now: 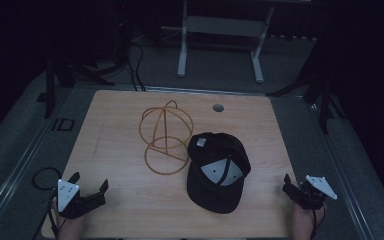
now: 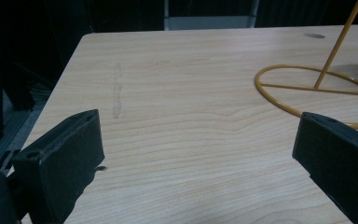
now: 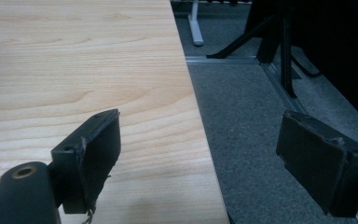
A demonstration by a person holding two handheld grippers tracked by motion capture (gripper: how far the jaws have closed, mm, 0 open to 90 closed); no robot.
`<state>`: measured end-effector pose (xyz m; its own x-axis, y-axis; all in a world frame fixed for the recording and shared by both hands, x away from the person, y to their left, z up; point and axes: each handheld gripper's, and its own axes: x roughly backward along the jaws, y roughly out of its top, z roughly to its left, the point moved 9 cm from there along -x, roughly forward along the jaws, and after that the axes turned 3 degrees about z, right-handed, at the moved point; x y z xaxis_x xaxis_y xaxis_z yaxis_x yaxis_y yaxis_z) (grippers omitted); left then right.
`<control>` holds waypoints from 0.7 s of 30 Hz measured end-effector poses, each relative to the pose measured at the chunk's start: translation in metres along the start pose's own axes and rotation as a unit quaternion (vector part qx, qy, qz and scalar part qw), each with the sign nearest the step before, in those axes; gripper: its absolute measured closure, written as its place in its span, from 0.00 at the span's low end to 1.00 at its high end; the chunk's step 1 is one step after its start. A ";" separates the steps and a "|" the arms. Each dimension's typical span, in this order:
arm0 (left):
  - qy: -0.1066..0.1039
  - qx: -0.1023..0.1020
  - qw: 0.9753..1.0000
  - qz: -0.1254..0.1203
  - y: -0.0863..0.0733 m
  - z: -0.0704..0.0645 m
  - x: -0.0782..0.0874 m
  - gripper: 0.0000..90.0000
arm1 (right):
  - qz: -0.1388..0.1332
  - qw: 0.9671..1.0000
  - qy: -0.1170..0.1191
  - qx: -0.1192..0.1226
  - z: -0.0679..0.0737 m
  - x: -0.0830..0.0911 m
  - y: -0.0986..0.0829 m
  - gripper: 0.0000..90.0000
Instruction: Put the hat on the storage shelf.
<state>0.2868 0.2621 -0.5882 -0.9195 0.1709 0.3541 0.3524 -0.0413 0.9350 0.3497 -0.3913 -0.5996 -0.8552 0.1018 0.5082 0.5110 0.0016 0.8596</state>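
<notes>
While both grippers, left [image 1: 91,186] & right [image 1: 291,188], sat spread and empty at the near corners, the black cap [image 1: 219,171] lay mid-table touching the wire hat stand [image 1: 165,139]; a careless grab could've tipped it.

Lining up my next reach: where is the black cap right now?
In the high view the black cap lies on the table, right of centre toward the near edge, just right of the wire hat stand, whose base ring it meets.
</notes>
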 end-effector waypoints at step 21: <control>-0.021 -0.004 1.000 -0.017 0.004 -0.010 0.002 0.03 | 0.005 0.998 0.067 -0.015 0.005 0.019 0.026 0.16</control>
<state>0.2850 0.2527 -0.5841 -0.9225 0.2134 0.3215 0.3198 -0.0436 0.9465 0.3469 -0.3847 -0.5678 -0.8547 -0.0318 0.5181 0.5189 -0.0283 0.8544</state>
